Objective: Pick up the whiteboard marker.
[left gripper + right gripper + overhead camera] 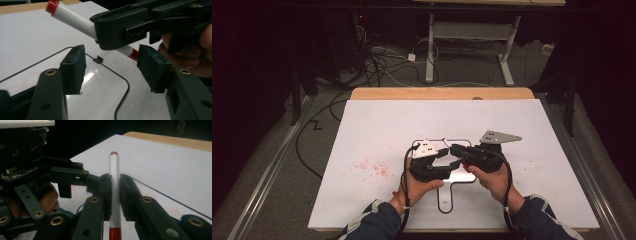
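The right claw (115,195) squeezes a white pen (114,185) with red ends between its jaws, and the pen pokes out past the tips. The left claw (111,67) has its jaws wide apart with nothing in them. The pen and the right claw hang just above and in front of the left claw, so they block its way. Under both claws lies a shiny board (100,85) with a thin black wire edge (125,82). Left of the claws, red marks (372,167) dot the white table (377,125).
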`<act>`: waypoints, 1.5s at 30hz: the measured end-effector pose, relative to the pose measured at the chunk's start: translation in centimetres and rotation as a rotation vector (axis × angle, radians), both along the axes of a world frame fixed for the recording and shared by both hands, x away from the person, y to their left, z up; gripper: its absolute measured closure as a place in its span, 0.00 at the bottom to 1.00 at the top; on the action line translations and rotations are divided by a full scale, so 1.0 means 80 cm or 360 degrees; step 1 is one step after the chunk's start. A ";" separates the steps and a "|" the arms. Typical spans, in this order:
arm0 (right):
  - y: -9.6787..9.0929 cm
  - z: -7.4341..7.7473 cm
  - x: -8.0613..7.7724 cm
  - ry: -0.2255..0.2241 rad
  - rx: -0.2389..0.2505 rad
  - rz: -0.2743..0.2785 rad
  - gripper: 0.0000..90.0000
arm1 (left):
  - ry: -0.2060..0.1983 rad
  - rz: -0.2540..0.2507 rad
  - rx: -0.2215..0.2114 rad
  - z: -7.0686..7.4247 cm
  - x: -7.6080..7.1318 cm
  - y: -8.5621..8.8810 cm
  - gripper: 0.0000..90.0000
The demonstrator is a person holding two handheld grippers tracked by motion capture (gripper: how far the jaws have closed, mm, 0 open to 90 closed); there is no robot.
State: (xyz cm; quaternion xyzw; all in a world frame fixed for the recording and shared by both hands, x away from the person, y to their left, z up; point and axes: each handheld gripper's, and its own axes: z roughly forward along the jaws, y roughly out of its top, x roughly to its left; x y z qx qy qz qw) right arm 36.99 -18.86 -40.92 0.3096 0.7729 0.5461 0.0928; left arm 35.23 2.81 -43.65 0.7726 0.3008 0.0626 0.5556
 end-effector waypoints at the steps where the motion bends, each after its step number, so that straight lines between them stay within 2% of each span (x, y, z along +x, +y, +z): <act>1: 0.000 0.000 -0.001 -0.0005 0.0011 0.0008 0.90 | 0.0016 -0.0033 -0.0030 0.000 0.004 -0.005 0.44; 3: 0.000 0.001 -0.004 -0.0018 -0.0001 -0.0006 0.90 | 0.0013 -0.0048 -0.0047 0.000 0.004 -0.007 0.47; 9: -0.006 0.002 -0.006 -0.0036 0.0028 -0.0019 0.90 | -0.0013 -0.0088 -0.0003 -0.001 0.008 -0.017 0.67; 10: -0.007 0.003 -0.007 -0.0036 0.0021 -0.0020 0.90 | -0.0039 -0.0094 0.0040 0.000 0.008 -0.019 0.70; 12: -0.008 0.003 -0.009 -0.0045 0.0020 -0.0027 0.90 | -0.0060 -0.0094 0.0055 0.003 0.008 -0.019 0.74; 21: -0.012 0.005 -0.021 -0.0150 -0.0052 -0.0064 0.90 | -0.0127 -0.0103 0.0146 0.005 0.014 -0.018 0.87; 22: -0.013 0.005 -0.022 -0.0153 -0.0062 -0.0071 0.89 | -0.0152 -0.0130 0.0173 0.004 0.016 -0.021 0.87; 25: -0.018 0.006 -0.023 -0.0148 -0.0057 -0.0074 0.82 | -0.0186 -0.0123 0.0229 0.000 0.017 -0.022 0.87; 26: -0.020 0.007 -0.025 -0.0151 -0.0053 -0.0082 0.80 | -0.0186 -0.0123 0.0229 0.000 0.017 -0.022 0.87; 31: -0.038 0.014 -0.032 -0.0183 -0.0073 -0.0112 0.64 | -0.0199 -0.0049 0.0263 -0.011 0.026 -0.005 0.87; 32: -0.044 0.015 -0.034 -0.0212 -0.0085 -0.0124 0.62 | -0.0210 -0.0034 0.0271 -0.012 0.028 0.000 0.87; 33: -0.050 0.016 -0.037 -0.0244 -0.0111 -0.0139 0.60 | -0.0217 -0.0011 0.0272 -0.012 0.029 0.005 0.87; 36: -0.069 0.012 -0.045 -0.0353 -0.0265 -0.0186 0.56 | -0.0233 0.0051 0.0270 -0.014 0.035 0.024 0.87; 41: -0.102 -0.009 -0.056 -0.0348 -0.0369 -0.0207 0.52 | -0.0279 0.0179 0.0248 -0.016 0.047 0.058 0.87; 43: -0.113 -0.016 -0.060 -0.0336 -0.0384 -0.0217 0.51 | -0.0284 0.0208 0.0240 -0.016 0.050 0.063 0.87; 45: -0.121 -0.023 -0.062 -0.0303 -0.0392 -0.0211 0.50 | -0.0280 0.0258 0.0190 -0.019 0.058 0.073 0.87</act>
